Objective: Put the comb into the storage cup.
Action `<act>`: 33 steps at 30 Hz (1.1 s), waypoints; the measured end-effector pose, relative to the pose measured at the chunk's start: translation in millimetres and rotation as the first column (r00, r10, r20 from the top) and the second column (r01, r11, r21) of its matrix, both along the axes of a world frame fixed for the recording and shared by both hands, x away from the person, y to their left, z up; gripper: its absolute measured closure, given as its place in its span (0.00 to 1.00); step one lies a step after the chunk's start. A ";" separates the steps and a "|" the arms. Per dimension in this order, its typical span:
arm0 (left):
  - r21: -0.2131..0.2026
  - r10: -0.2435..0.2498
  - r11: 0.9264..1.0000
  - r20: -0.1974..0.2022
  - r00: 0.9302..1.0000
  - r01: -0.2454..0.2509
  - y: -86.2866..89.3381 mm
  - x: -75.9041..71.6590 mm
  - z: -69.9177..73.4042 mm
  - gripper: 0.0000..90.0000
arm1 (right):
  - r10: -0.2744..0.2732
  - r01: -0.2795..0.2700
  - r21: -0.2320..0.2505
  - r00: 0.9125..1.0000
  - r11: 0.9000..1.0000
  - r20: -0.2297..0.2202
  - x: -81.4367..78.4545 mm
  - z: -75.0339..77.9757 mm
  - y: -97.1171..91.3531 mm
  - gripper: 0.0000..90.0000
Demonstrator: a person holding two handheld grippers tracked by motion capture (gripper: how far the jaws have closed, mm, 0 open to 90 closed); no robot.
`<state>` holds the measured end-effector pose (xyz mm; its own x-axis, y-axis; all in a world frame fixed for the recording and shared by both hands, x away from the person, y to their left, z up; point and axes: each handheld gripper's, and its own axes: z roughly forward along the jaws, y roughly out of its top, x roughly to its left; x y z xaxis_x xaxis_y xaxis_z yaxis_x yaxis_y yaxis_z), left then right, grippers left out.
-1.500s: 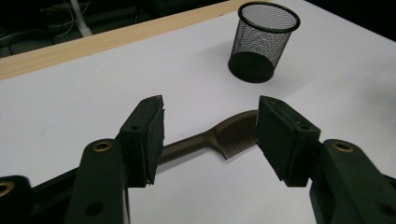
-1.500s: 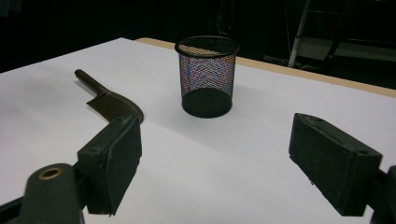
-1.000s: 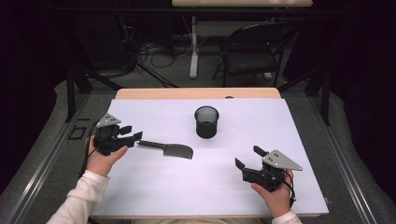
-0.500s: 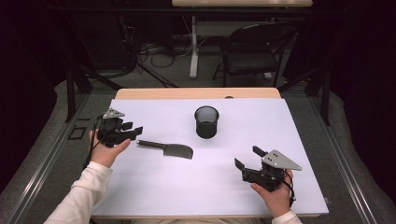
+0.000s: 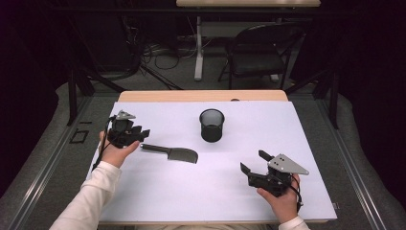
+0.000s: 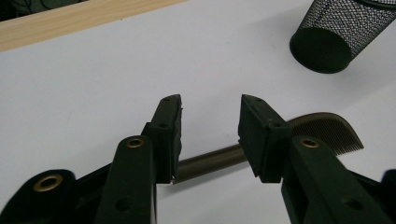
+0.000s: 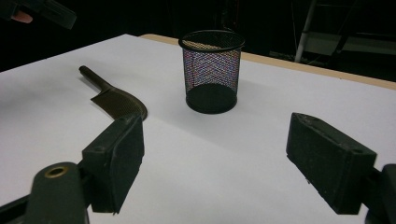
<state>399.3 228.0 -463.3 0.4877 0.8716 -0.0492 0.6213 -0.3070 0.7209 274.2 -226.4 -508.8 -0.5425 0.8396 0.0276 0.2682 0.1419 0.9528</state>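
A dark comb-like tool (image 5: 179,154) with a round handle lies flat on the white table (image 5: 191,201), left of centre. My left gripper (image 5: 142,133) is at the handle's end. In the left gripper view the handle (image 6: 210,161) runs across below the gap between the jaws, whose pads (image 6: 170,130) stand apart from it. The left gripper (image 6: 210,105) is open, and its jaws have just been closing with nothing pressed between them. My right gripper (image 5: 252,161) rests near the front right, open and empty (image 7: 215,140). It faces the tool (image 7: 119,102).
A black mesh cup (image 5: 212,125) stands upright behind the tool, also seen in the gripper views (image 6: 327,37) (image 7: 211,70). The table's wooden far edge (image 5: 201,96) lies beyond it. A chair (image 5: 258,52) and cables sit on the dark floor behind.
My left gripper has shifted a little toward the back and right, and its jaws have narrowed. The tool, the cup and the right gripper have stayed where they were.
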 end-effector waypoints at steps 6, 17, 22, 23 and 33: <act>0.015 0.022 1.000 -0.017 1.000 -0.022 -4.2 7.9 -7.6 0.70 | 0.000 0.000 -0.003 1.000 1.000 -0.005 0.4 -0.7 0.0 0.21; 0.004 0.052 0.999 -0.062 0.997 -0.052 -4.3 19.7 -17.7 0.79 | 0.001 -0.001 -0.003 1.000 1.000 -0.006 1.2 -1.9 0.3 0.22; 0.008 0.068 0.998 -0.073 0.995 -0.068 -4.3 22.8 -21.3 0.83 | 0.002 -0.002 -0.002 1.000 1.000 -0.011 1.2 -1.9 0.3 0.22; 0.006 0.072 0.997 -0.077 0.994 -0.072 -4.6 23.5 -22.1 0.85 | 0.003 -0.003 -0.005 1.000 1.000 -0.011 1.1 -2.0 0.4 0.22; 0.014 0.093 0.996 -0.101 0.991 -0.092 -9.0 30.4 -30.7 0.92 | 0.004 -0.004 -0.008 1.000 1.000 -0.015 1.8 -2.8 0.1 0.22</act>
